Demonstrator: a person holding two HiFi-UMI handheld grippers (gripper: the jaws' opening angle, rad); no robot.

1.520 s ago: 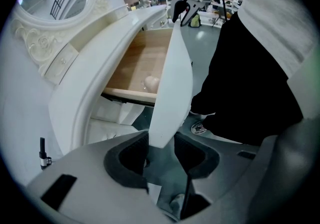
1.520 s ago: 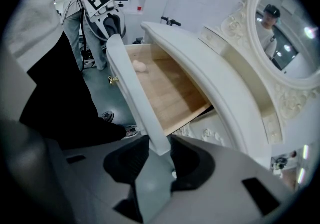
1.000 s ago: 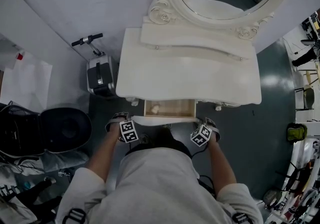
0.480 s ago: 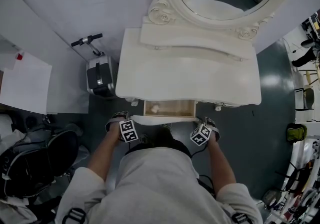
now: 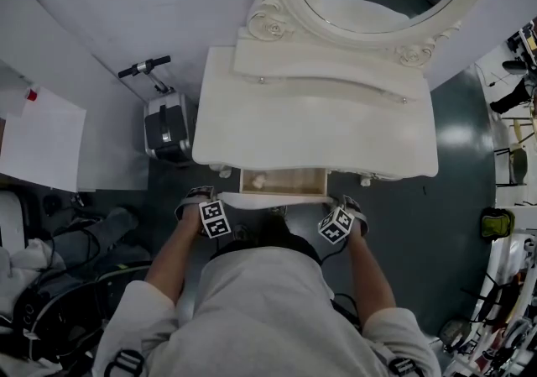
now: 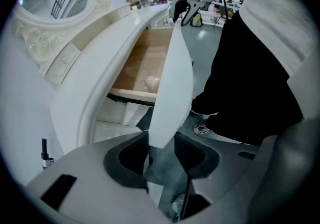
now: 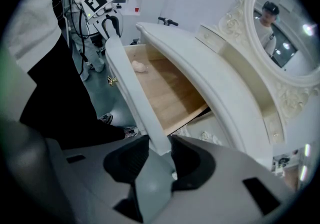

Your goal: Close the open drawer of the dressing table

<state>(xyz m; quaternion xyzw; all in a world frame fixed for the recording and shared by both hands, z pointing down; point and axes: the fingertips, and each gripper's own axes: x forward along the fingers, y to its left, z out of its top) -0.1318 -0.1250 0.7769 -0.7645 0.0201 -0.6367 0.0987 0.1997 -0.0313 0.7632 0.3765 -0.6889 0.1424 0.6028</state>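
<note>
Gripping the drawer front (image 6: 172, 83) at either end with the left hand-held gripper (image 6: 161, 150) and right hand-held gripper (image 7: 157, 155), jaws closed astride the panel. Leaves the drawer (image 7: 165, 88) pulled out just ahead, under the desk (image 5: 319, 128). Risks jamming askew if pushed unevenly, trapping the inner jaws against the desk edge, or rolling the small pale lump (image 7: 140, 67) inside. Free to slide forward; crowded behind by the torso (image 5: 260, 300).
</note>
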